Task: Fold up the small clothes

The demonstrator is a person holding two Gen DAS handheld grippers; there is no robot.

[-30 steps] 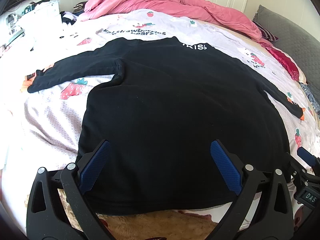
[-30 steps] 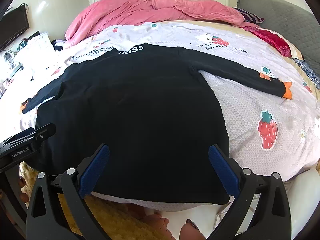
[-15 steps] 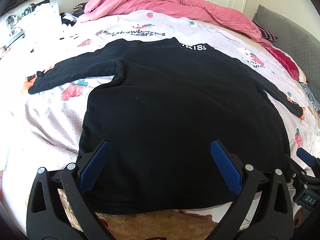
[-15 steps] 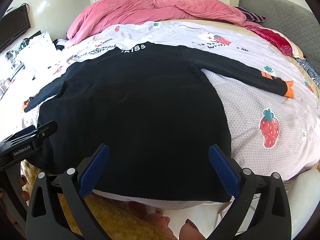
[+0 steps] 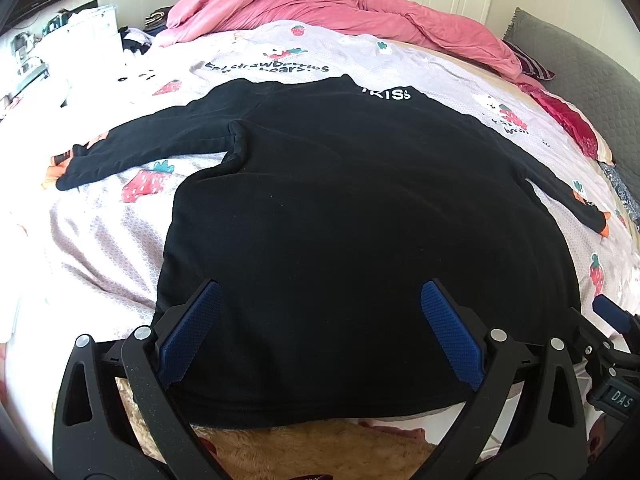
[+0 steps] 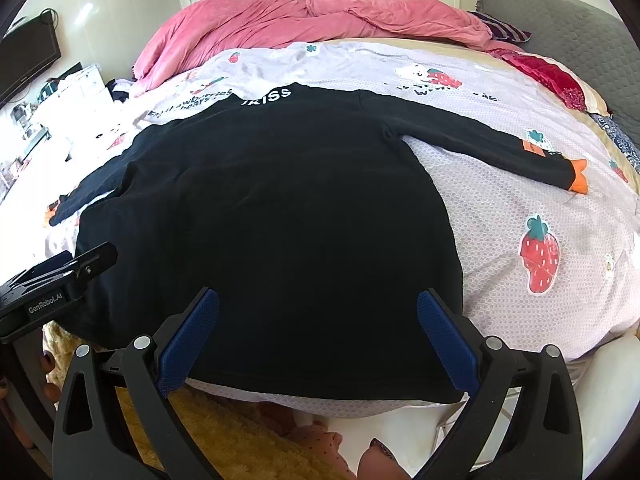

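Observation:
A black long-sleeved shirt (image 5: 352,208) (image 6: 280,216) lies flat on the bed, collar with white lettering at the far side, hem at the near edge. Both sleeves stretch out sideways; the right cuff (image 6: 576,176) shows orange trim. My left gripper (image 5: 320,328) hovers open over the hem's left part, nothing between its blue pads. Over the hem's right part my right gripper (image 6: 318,330) is open too, holding nothing. Each gripper's body shows at the edge of the other's view.
The bed carries a pale sheet (image 6: 520,208) printed with strawberries and a bunched pink duvet (image 5: 340,4) at the far end. A grey headboard (image 6: 568,20) runs along the right. White furniture with clutter (image 5: 60,40) stands at the left. A tan shaggy rug (image 5: 312,452) lies below the bed's edge.
Both views shift slightly, as if both grippers drew back a little from the shirt. The shirt has not moved and both grippers stay open.

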